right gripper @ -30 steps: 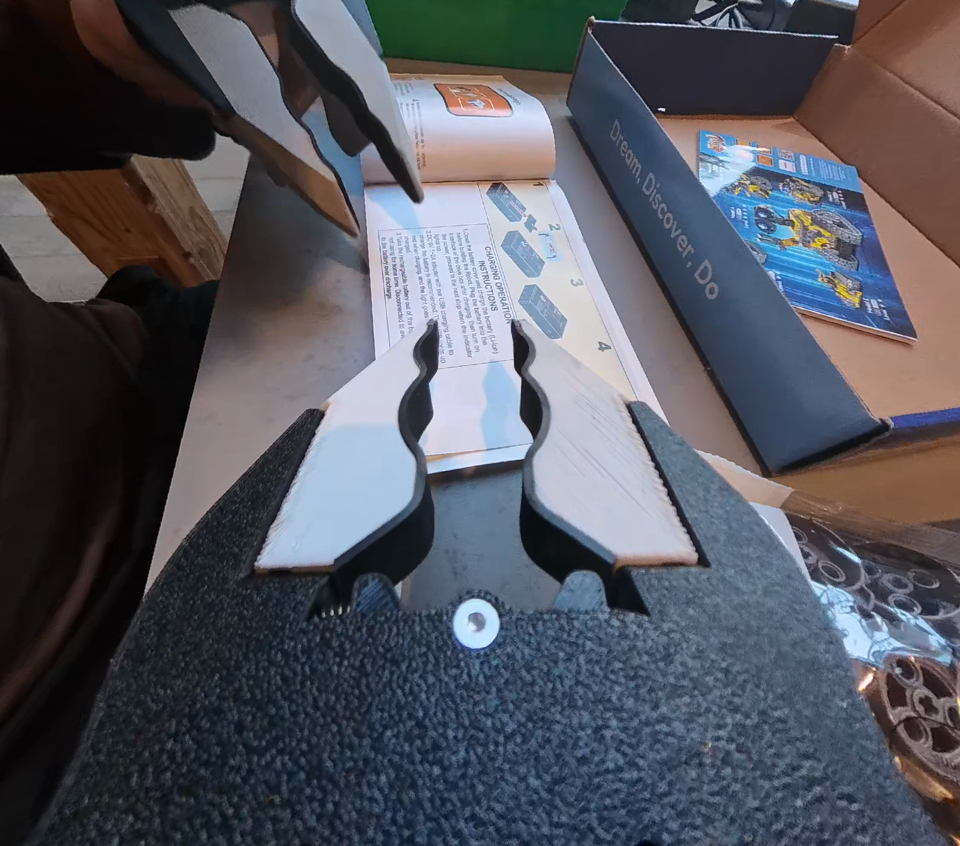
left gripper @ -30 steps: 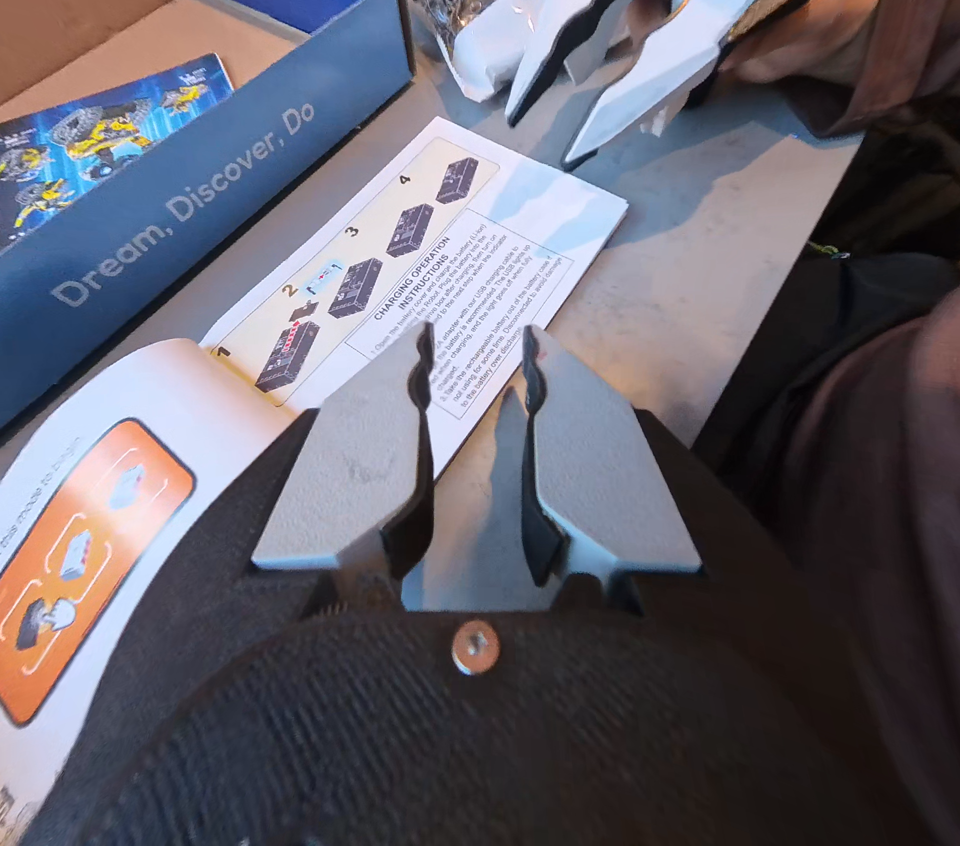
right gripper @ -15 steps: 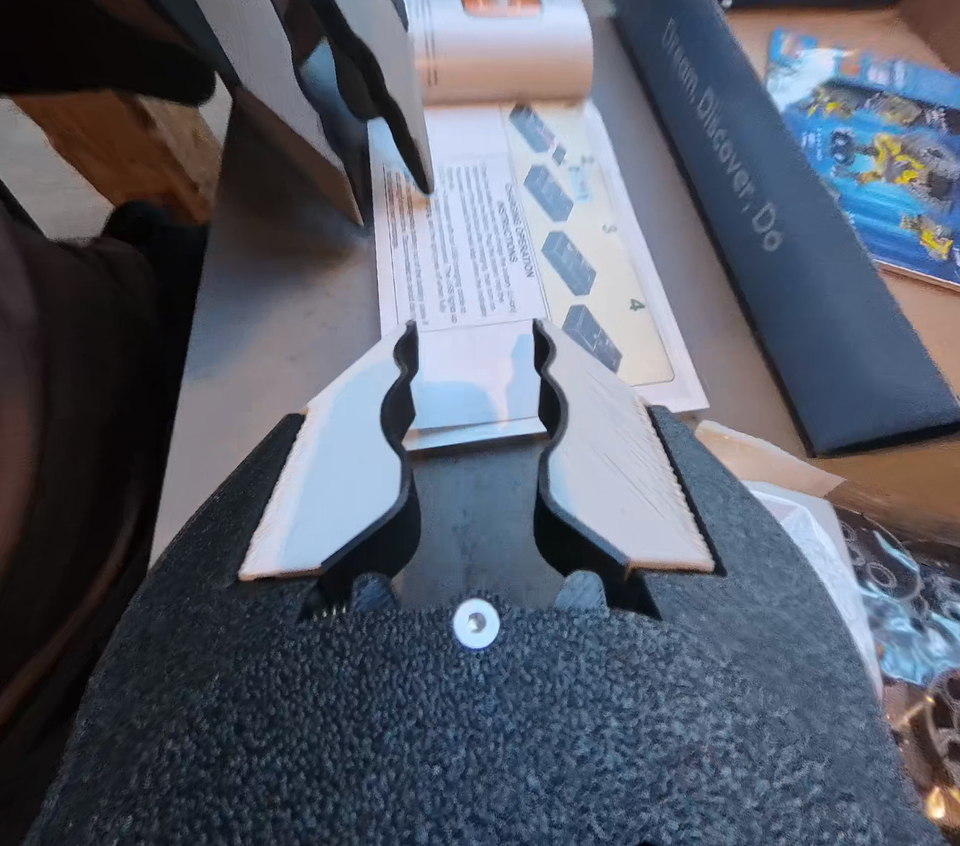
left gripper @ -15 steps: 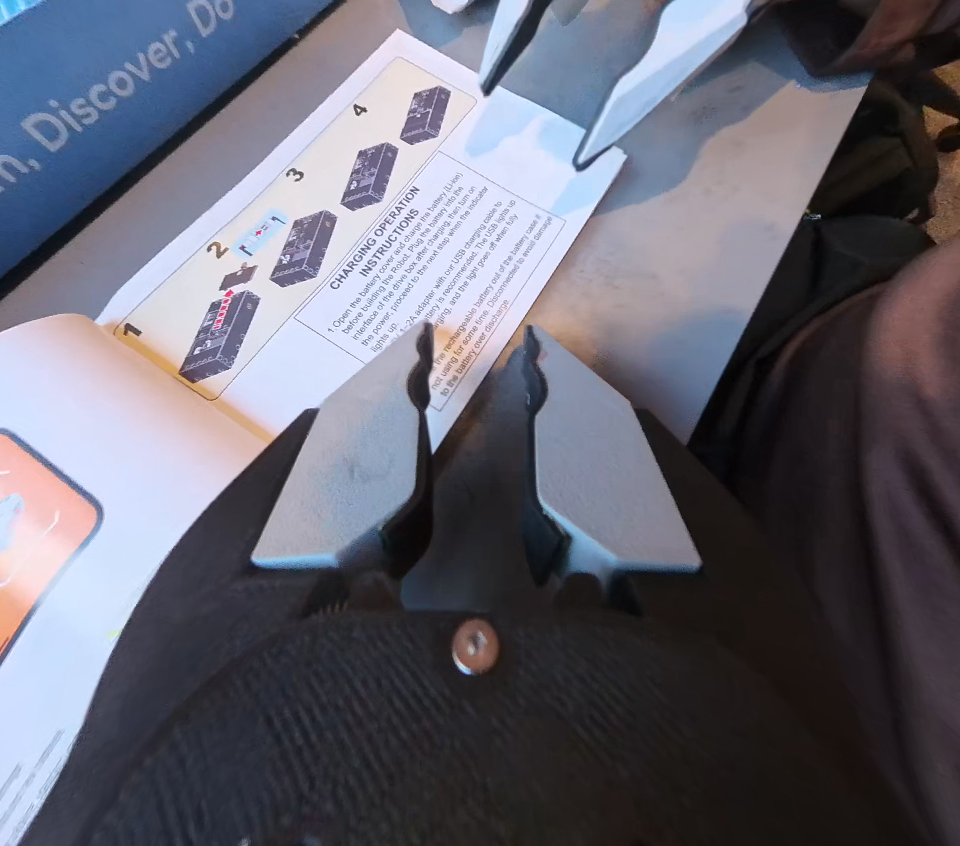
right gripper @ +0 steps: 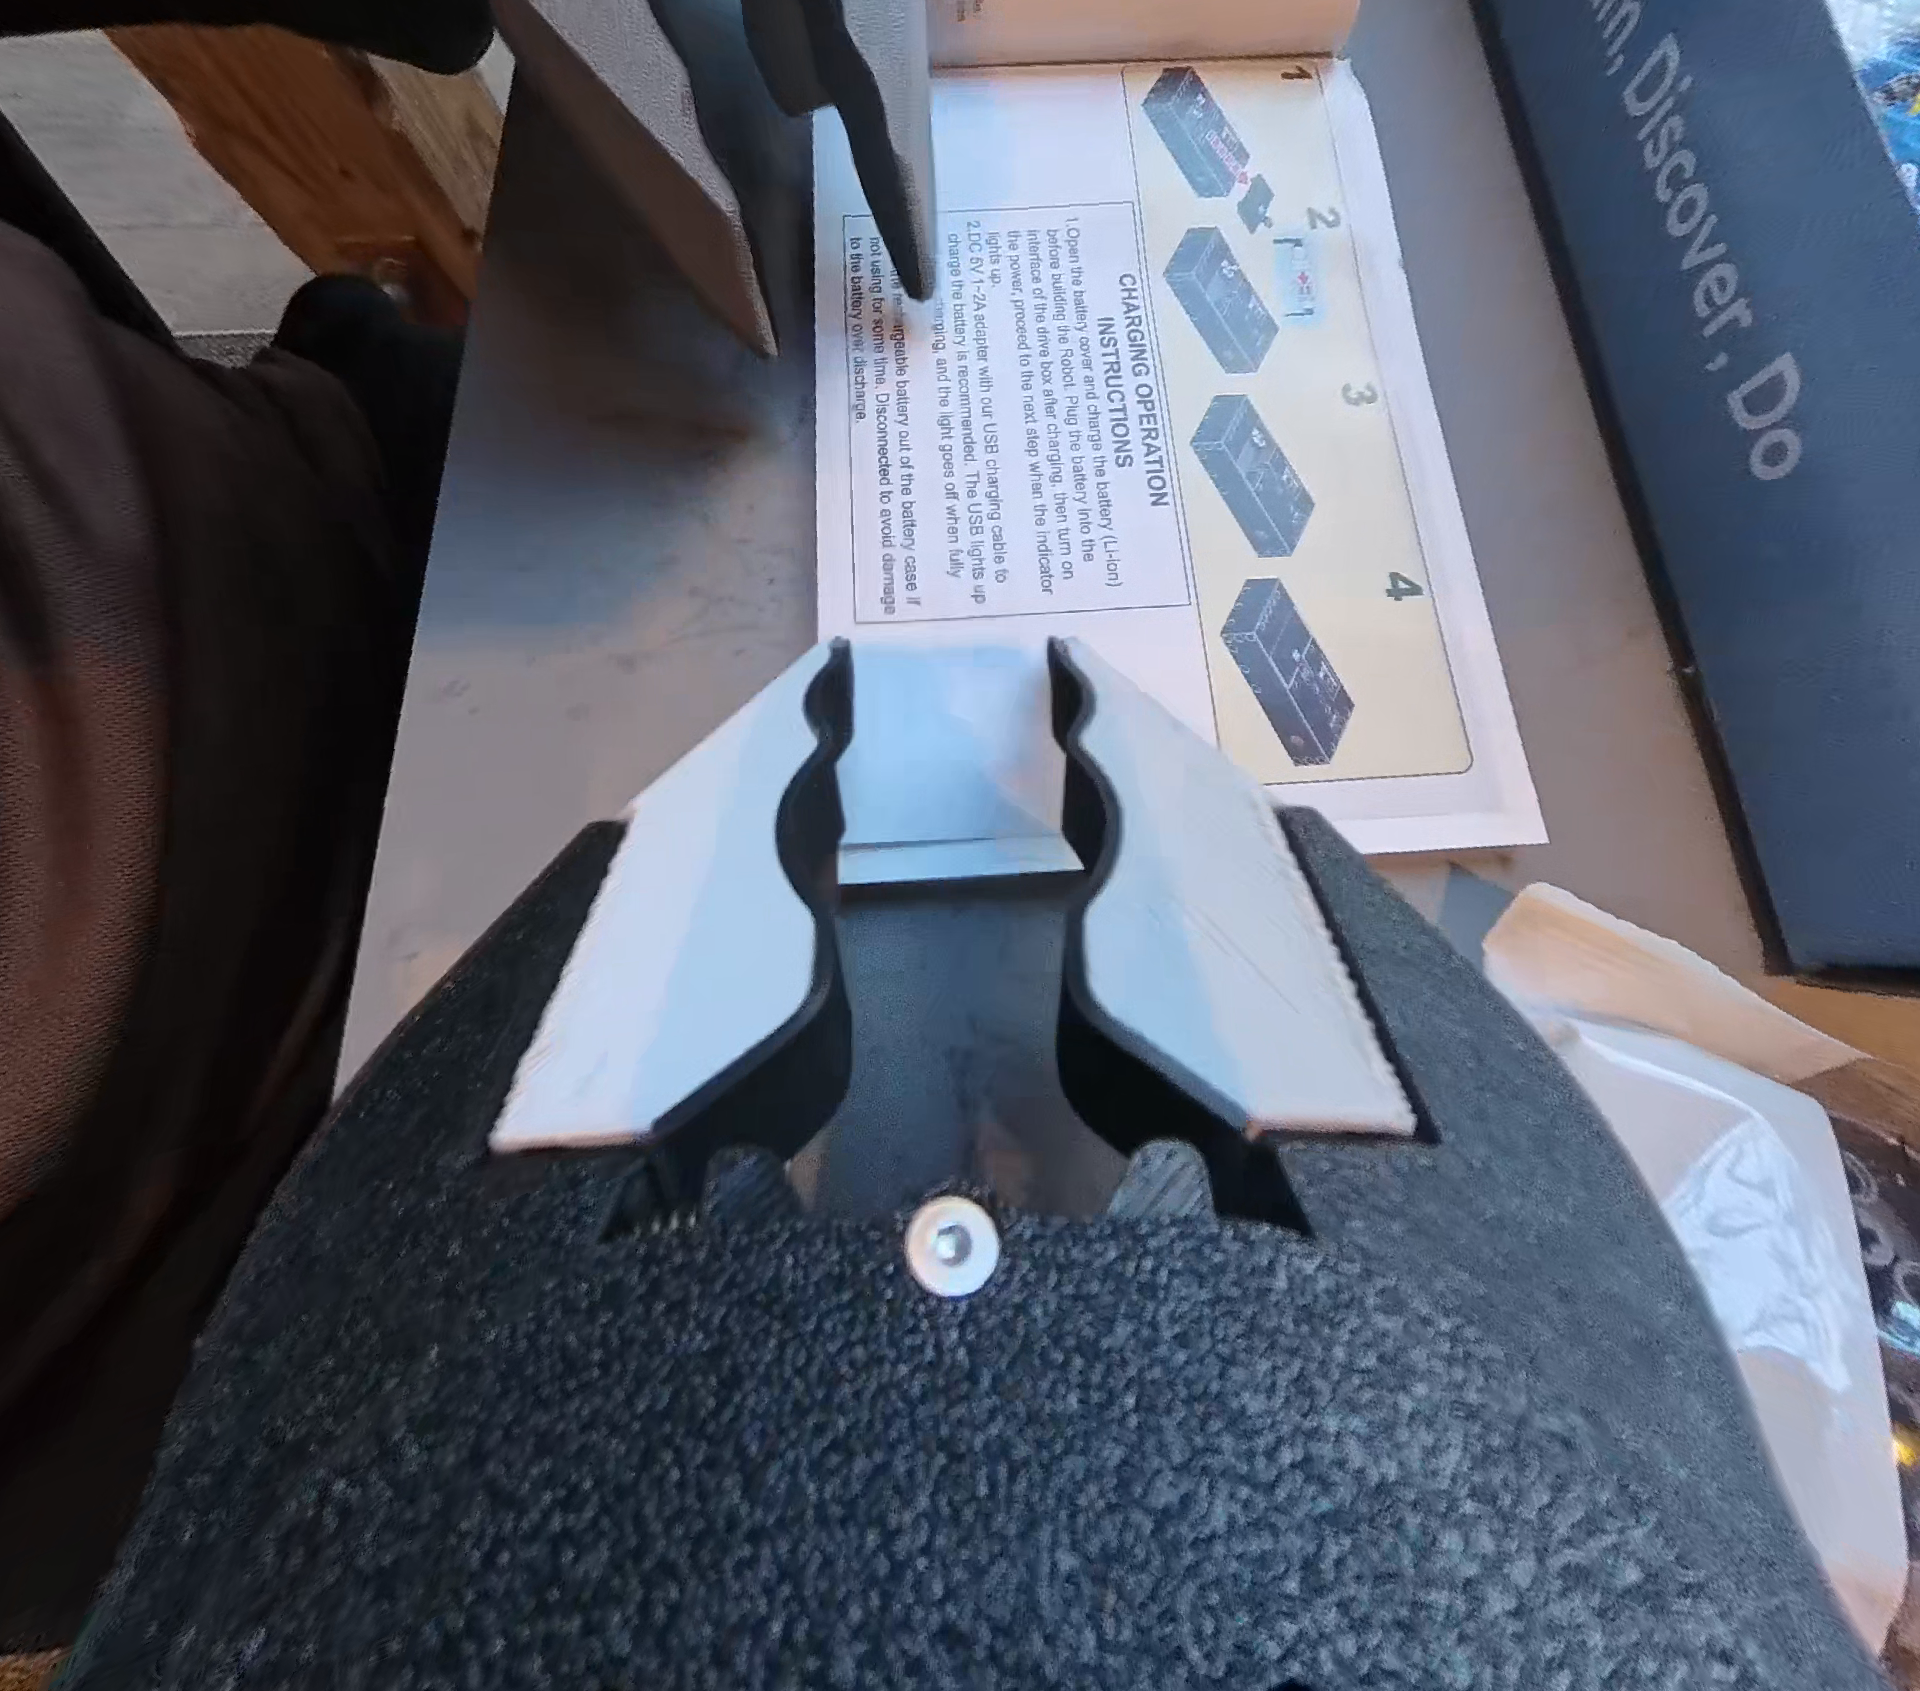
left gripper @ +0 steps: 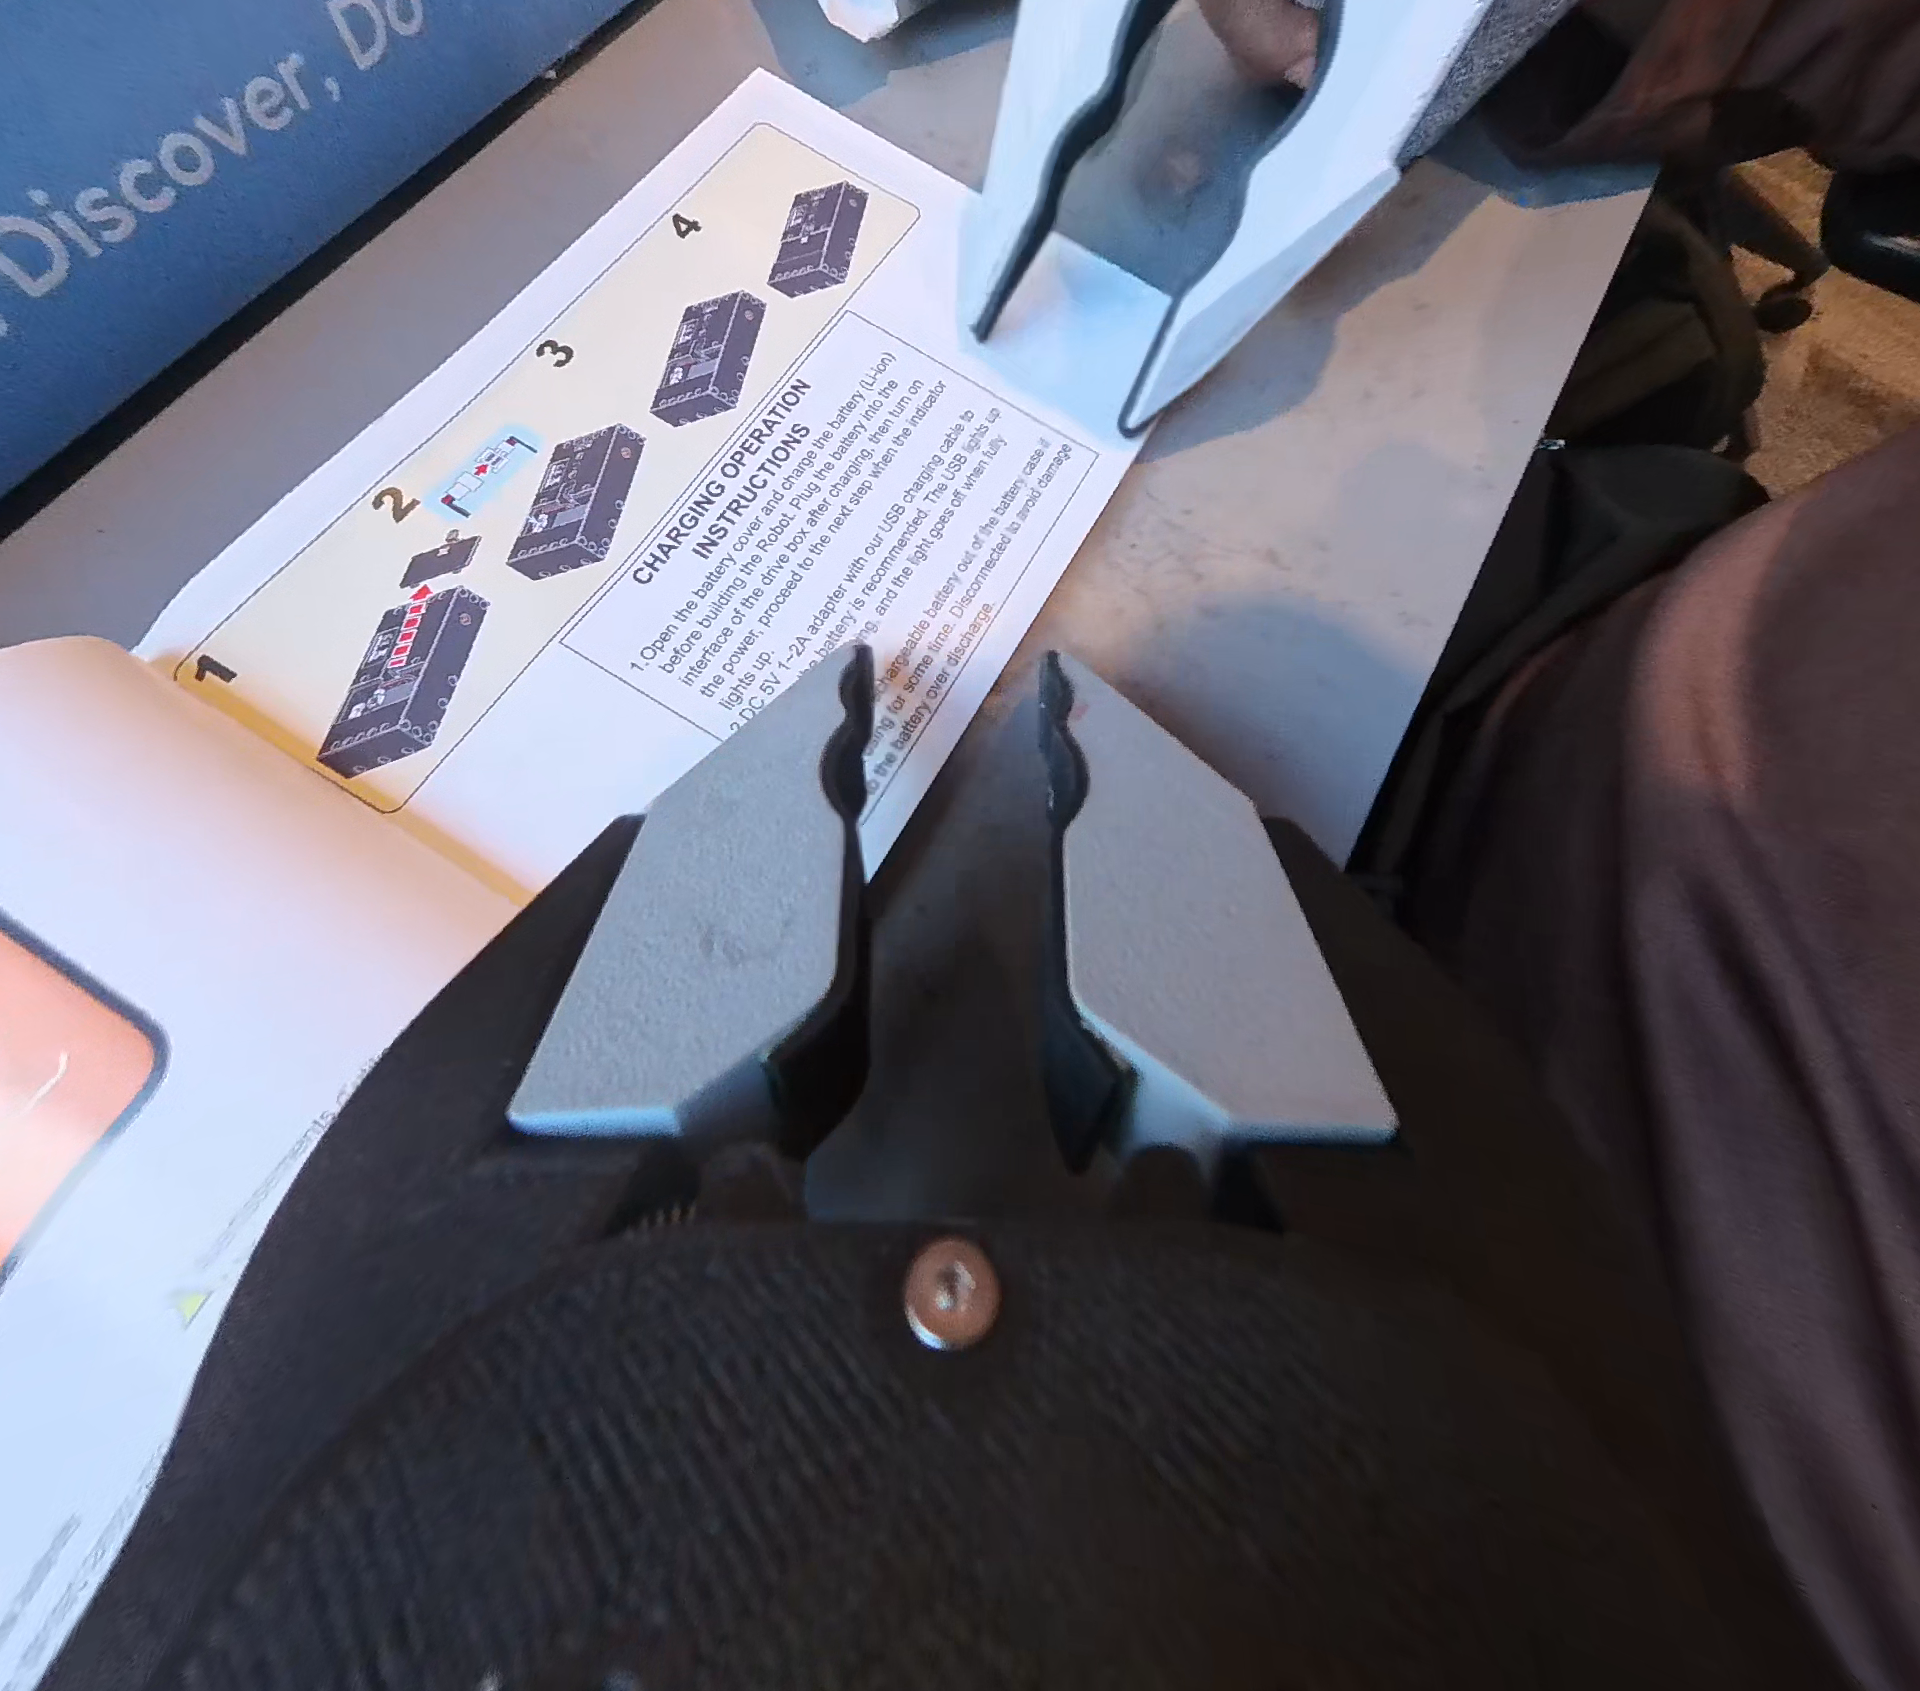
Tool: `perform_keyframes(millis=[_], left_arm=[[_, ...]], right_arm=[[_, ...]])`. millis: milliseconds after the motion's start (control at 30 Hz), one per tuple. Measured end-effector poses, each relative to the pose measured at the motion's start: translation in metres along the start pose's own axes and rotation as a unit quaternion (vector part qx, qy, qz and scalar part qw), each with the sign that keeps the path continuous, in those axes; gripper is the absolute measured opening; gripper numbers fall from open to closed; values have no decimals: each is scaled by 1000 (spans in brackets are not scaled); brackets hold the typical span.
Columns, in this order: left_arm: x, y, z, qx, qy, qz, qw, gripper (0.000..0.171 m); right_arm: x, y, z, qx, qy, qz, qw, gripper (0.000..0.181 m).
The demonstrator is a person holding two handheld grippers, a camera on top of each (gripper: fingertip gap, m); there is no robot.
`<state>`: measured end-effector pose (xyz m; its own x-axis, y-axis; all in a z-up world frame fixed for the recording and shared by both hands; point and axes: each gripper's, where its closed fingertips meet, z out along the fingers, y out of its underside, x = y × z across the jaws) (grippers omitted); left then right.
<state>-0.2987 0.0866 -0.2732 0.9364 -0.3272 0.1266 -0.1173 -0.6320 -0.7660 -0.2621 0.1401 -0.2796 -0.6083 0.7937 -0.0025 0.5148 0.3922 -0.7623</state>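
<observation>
Both pairs of fingers stand parted and hold nothing — the left gripper (left gripper: 951,685) straddles the near edge of the open booklet (left gripper: 665,436) on the bench (left gripper: 1299,498), the right gripper (right gripper: 948,654) its far corner — so I judge even, gentle pressure keeps the page flat.

2 wrist cams, close, facing; share booklet (left gripper: 644,498).

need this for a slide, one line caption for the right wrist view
Open right gripper straddles the near edge of an open instruction booklet; open left gripper at its side edge, dark blue box beside.
</observation>
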Motion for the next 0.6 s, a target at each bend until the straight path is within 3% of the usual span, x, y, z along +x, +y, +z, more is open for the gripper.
perform_keyframes(millis=[100, 333, 600], left_arm=[[0, -2, -1, 7, -2, 3, 1000, 28], [2, 0, 1, -1, 0, 14, 1000, 27], [2, 1, 1, -4, -1, 13, 1000, 27]], right_arm=[[2, -1, -1, 3, 9, 2, 1000, 55], [-4, 2, 1, -7, -11, -5, 1000, 40], [-6, 2, 2, -8, -14, -13, 1000, 38]])
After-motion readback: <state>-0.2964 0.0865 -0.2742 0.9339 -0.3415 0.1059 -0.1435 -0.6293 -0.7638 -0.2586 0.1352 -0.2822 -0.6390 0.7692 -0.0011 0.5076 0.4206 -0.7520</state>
